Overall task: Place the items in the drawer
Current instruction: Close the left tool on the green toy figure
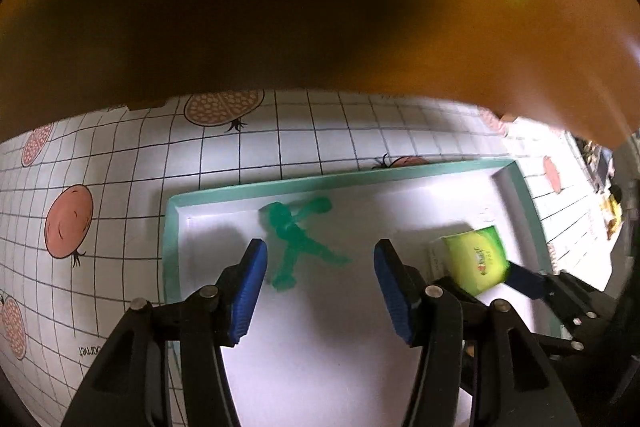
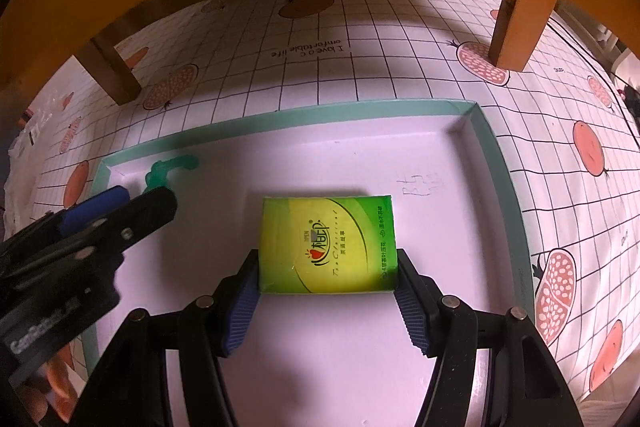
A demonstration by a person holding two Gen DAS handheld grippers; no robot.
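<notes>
Right wrist view: right tool (image 2: 326, 291) pinching tissue pack (image 2: 326, 245) at frame centre, lowered into drawer (image 2: 496, 163). Left tool (image 1: 320, 291) spread, empty; green figure (image 1: 296, 239) released beyond it, inside drawer.

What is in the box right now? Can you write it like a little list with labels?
container: shallow white drawer with teal rim, on a grid-patterned cloth
item one: translucent green plastic figure, lying near the far left corner
item two: green and yellow tissue pack
left gripper: jaws open, nothing between them
right gripper: pads closed on the pack's sides
overhead: orange wooden stool
</notes>
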